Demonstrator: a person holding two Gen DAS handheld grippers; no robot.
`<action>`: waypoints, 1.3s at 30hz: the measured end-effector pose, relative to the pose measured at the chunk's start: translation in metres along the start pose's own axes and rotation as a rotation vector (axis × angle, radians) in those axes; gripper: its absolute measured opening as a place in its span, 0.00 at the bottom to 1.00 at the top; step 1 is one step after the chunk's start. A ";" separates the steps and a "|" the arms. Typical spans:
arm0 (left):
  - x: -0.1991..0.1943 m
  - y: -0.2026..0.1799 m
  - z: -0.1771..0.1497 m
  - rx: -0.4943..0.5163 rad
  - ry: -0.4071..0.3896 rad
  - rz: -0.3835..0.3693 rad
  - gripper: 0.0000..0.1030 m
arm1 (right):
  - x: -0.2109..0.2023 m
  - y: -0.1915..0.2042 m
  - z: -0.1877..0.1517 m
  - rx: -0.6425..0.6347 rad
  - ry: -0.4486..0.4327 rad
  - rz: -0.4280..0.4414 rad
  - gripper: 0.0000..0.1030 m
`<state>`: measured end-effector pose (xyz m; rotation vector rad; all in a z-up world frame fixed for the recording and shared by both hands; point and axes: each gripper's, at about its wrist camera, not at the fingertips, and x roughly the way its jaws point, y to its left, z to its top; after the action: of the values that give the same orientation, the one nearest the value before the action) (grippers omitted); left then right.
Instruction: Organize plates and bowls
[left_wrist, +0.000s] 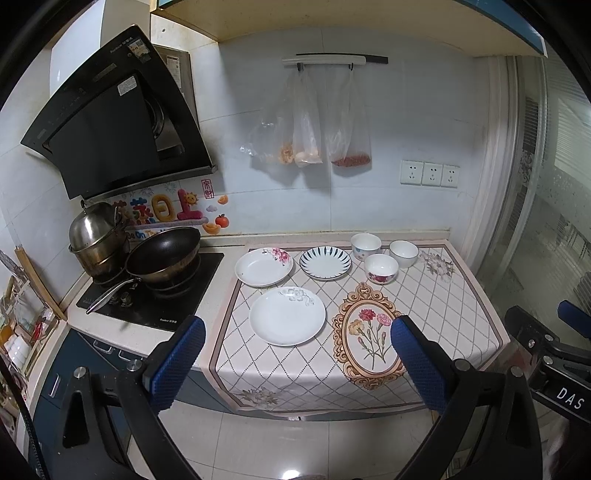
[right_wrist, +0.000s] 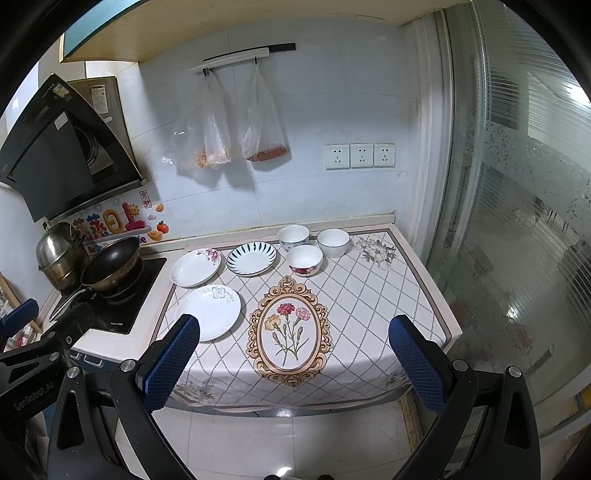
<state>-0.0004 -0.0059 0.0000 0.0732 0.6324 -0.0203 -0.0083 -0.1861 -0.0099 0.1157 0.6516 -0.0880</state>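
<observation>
While both grippers hang off the counter's front edge over the floor, the scene reads so:

Counter: the tablecloth (left_wrist: 436, 317) with a diamond grid and an oval flower medallion covers its right part.
Stove: the cooktop (left_wrist: 155, 295) sits left of the cloth, carrying a dark wok (left_wrist: 162, 254) and a steel pot (left_wrist: 94, 236).
Range hood: the range hood (left_wrist: 110, 118) slants above the stove.
Left gripper: the left gripper (left_wrist: 297, 365) has its blue-padded jaws spread wide, nothing between them, short of the cloth's front edge.
Right gripper: the right gripper (right_wrist: 293, 363) is likewise wide and empty, facing the medallion.
Front plate: the white plate (left_wrist: 287, 316) with a grey flower lies nearest, on the cloth's left side.
Back plates: the pink-flower plate (left_wrist: 263, 266) lies behind it at the cloth's left edge; the blue-striped plate (left_wrist: 325, 262) lies just beside that, to the right.
Bowls: three stand upright in a cluster right of the striped plate, namely the dotted bowl (left_wrist: 365, 246) at the back, the plain white bowl (left_wrist: 403, 253) to its right, and the red-flower bowl (left_wrist: 381, 268) in front, close together.
Wall: plastic bags (left_wrist: 310, 122) hang from a rail; sockets (left_wrist: 430, 173) sit to the right.
</observation>
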 end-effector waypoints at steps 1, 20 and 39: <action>0.000 0.000 0.000 0.001 0.000 0.000 1.00 | 0.000 0.000 0.000 0.000 0.000 0.000 1.00; 0.002 0.003 0.000 -0.002 -0.002 0.002 1.00 | 0.005 0.004 0.001 0.002 0.004 0.000 1.00; 0.002 0.009 0.004 -0.006 -0.002 0.000 1.00 | 0.006 0.003 0.002 0.001 0.003 0.000 1.00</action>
<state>0.0041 0.0031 0.0028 0.0668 0.6303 -0.0187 -0.0022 -0.1832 -0.0116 0.1169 0.6549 -0.0880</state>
